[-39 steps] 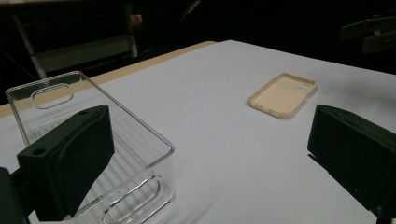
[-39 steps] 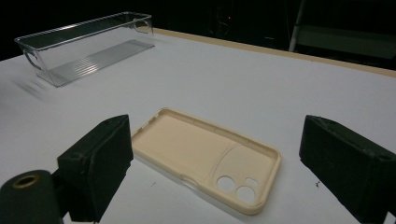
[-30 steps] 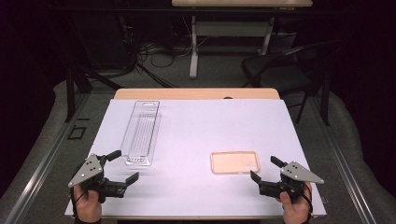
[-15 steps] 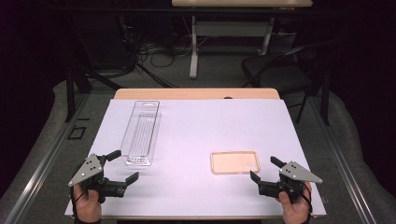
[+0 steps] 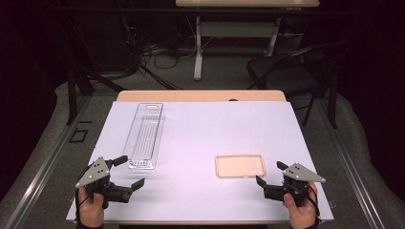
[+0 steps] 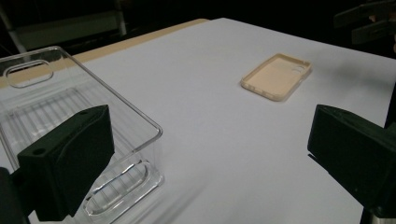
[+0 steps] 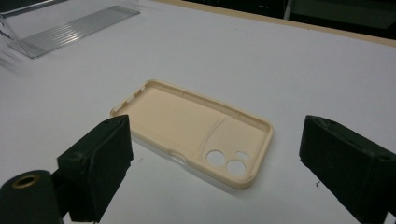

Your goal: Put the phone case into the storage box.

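Phone case (image 5: 239,166) lay on surface (image 5: 215,129); we held right hand-held gripper (image 5: 271,174) and left hand-held gripper (image 5: 128,171) wide open, empty, near clear tray (image 5: 144,136).

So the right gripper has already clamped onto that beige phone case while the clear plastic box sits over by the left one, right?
Not quite. The right gripper stands open, apart from the beige phone case, as the high view shows. The clear plastic box does sit by the left gripper.
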Available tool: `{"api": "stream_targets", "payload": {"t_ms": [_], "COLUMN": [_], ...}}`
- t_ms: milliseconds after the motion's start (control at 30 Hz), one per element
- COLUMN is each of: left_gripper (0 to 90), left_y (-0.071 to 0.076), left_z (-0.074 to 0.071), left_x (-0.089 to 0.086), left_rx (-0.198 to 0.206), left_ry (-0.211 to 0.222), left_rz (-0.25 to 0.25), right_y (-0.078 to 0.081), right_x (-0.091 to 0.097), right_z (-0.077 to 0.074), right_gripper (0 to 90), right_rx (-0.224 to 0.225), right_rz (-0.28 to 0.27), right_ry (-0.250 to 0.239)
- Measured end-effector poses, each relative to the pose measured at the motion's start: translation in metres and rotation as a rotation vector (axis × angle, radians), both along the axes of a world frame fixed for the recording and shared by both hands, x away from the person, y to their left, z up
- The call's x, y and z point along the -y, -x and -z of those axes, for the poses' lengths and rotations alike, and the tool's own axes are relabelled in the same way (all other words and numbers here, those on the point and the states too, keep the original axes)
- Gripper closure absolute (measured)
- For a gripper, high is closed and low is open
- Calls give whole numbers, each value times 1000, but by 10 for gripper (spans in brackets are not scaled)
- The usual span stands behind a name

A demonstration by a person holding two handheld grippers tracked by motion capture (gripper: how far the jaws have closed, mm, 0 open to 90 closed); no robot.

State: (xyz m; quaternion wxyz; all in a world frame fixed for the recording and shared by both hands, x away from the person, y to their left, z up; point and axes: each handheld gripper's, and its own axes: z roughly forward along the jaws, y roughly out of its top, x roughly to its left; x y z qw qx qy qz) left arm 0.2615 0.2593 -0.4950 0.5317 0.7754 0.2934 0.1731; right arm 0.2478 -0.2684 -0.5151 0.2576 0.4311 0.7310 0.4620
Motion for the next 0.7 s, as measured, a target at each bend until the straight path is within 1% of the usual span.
{"api": "stream_targets", "payload": {"t_ms": [100, 133, 167, 200, 300, 333, 467, 500, 567, 600, 633, 700], "left_gripper": [7, 7, 7, 7, 8, 8, 8, 8, 7, 8, 7, 8], "left_y": [-1, -2, -3, -3, -4, -5, -6, -7, -8, -10, -11, -15], "left_z": [2, 2, 3, 3, 4, 4, 2, 1, -1, -2, -4, -7], "left_x": [3, 4, 4, 5, 7, 8, 10, 11, 12, 13, 14, 15], "left_rx": [-22, -36, -45, -56, -77, -83, -107, -124, -143, -163, -176, -208], "left_ry": [-24, -31, -34, -36, -57, -61, -106, -112, -125, -135, -140, -137], "left_rz": [4, 11, 16, 19, 25, 23, 16, 14, 11, 6, 1, -8], "right_y": [-2, -2, -2, -3, -5, -5, -6, -6, -7, -7, -8, -10], "right_x": [0, -1, -1, -2, -5, -5, -8, -8, -10, -10, -12, -14], "right_z": [0, 1, 1, 2, 2, 2, 1, 1, -1, -1, -3, -5], "right_gripper": [92, 92, 92, 92, 92, 92, 92, 92, 92, 92, 92, 91], "right_rx": [-23, -32, -51, -49, -85, -85, -130, -133, -156, -158, -176, -188], "right_rz": [-4, -2, -6, -6, -14, -14, -5, -4, -6, -4, -5, -6], "right_ry": [6, 7, 13, 14, 37, 37, 50, 49, 52, 55, 68, 92]}}
